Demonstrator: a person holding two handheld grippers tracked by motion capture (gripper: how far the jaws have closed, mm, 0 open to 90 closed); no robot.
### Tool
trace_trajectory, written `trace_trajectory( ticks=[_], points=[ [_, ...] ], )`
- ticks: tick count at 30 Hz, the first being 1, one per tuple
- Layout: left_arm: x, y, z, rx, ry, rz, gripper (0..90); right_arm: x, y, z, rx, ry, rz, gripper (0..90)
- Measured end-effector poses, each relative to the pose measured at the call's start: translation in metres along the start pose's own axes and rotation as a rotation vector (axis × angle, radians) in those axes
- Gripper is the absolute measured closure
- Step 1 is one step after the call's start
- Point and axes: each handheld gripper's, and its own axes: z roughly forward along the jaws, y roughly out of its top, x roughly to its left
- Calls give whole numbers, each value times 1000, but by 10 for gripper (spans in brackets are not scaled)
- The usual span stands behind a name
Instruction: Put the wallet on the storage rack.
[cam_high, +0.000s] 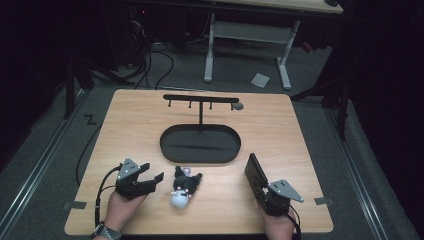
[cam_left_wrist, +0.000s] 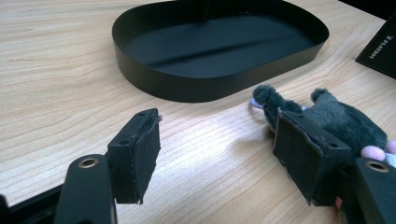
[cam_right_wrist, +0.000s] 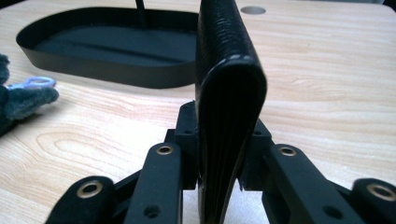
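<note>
Your right claw (cam_right_wrist: 219, 179) clamps an upright black wallet (cam_high: 253, 172) right of the black tray (cam_high: 200, 143); your left claw (cam_high: 150, 175), jaws apart, sits just left of the plush toy (cam_high: 182, 187) lying lengthwise toward you on the worktop (cam_high: 300, 130)

tray (cam_high: 170, 150): black oval, mid-table | hook rack (cam_high: 200, 98): upright in tray | table (cam_high: 300, 130): light wood

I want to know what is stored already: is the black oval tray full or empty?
Empty. The tray shows only its bare black floor; the plush toy lies outside it on the table.
</note>
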Motion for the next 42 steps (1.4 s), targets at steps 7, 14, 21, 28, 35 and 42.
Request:
trace_trajectory(
  ticks=[7,14,21,28,35,42],
  points=[
    [2,-2,-2,-1,5,-6,317,2,4,-2,-33,6,-14,752],
    [1,-2,-2,2,4,-4,316,5,6,-2,-54,26,-33,757],
    [-2,-2,-4,-1,-2,5,315,12,9,-3,-74,52,-52,761],
    [-1,-2,-2,1,-1,9,314,22,18,-1,-91,102,-68,763],
    [0,-2,-3,-2,-4,10,313,32,30,8,-104,141,-73,763],
    [1,-2,-4,-10,-15,9,313,39,39,20,-115,150,-69,763]
  ],
)
